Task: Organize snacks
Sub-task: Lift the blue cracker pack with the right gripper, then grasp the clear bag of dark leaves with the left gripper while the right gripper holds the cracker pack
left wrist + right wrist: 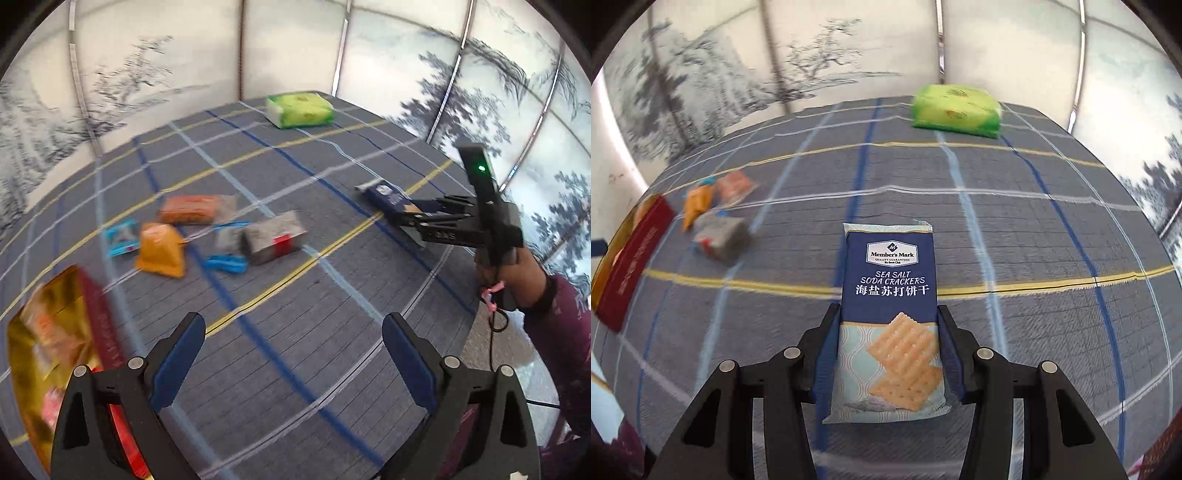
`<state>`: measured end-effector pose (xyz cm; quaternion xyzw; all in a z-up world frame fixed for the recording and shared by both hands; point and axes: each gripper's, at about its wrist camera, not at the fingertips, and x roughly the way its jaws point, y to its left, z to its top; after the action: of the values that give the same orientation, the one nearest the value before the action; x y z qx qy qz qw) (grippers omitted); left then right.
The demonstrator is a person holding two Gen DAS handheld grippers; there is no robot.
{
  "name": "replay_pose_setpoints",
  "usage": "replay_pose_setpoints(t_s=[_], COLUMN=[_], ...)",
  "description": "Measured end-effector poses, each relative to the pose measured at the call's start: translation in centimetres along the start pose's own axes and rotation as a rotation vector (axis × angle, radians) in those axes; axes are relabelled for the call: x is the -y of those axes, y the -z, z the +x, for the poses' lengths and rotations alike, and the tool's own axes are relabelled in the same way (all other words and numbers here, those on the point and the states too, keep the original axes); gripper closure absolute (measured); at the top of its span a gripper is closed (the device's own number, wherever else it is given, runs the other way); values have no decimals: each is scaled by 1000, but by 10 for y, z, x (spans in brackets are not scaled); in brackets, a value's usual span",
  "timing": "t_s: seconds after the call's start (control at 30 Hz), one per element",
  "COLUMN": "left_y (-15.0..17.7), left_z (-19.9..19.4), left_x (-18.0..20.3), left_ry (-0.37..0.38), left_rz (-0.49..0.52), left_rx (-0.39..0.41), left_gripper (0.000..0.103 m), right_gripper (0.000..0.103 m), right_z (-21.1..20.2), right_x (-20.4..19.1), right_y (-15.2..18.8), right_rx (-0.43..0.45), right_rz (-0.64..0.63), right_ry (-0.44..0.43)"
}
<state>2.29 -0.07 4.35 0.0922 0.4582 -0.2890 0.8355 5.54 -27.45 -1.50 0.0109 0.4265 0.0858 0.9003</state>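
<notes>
My right gripper [888, 332] is shut on a blue soda cracker pack [888, 295] and holds it above the blue checked tablecloth; the pack also shows in the left wrist view [388, 199], at the right gripper [397, 218]. My left gripper [293, 347] is open and empty over the cloth. Several small snacks lie in a cluster: an orange-red pack [190, 209], a yellow-orange pouch [160, 249], a light blue packet [122, 236], a grey pack with a red label [273, 236] and a blue wrapper [225, 263]. A red and gold box [55, 350] holding snacks sits at the left.
A green tissue pack [300, 109] lies at the far end of the table, also in the right wrist view [956, 110]. Painted screen panels [147, 66] surround the table. The table edge [476, 314] runs close on the right.
</notes>
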Motion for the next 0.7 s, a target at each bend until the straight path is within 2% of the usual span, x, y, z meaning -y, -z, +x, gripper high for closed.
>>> replay_pose_setpoints(t_s=[0.1,0.17,0.27,0.4,0.57,0.7], left_y=[-18,-30,-41,-45,-54,-62], left_z=[23,41,65,85,97,108], left_x=[7,5,-13,-31,-35,-32], left_ry=[38,34,116,187,172,109], left_rz=[2,-42,-179,-321,-338,-302], left_rx=[-32,-60,-103,-131,-131,-148], left_gripper=[8,8,8,9,10,10], right_gripper=[52,52,52,51,50,50], right_z=[8,11,13,13,10,10], right_x=[7,7,7,12,12,14], right_y=[-8,-11,-13,-11,-8,-7], right_rx=[17,24,22,31,39,43], right_rz=[17,17,19,34,38,42], right_ry=[-3,-2,-17,-52,-80,-98])
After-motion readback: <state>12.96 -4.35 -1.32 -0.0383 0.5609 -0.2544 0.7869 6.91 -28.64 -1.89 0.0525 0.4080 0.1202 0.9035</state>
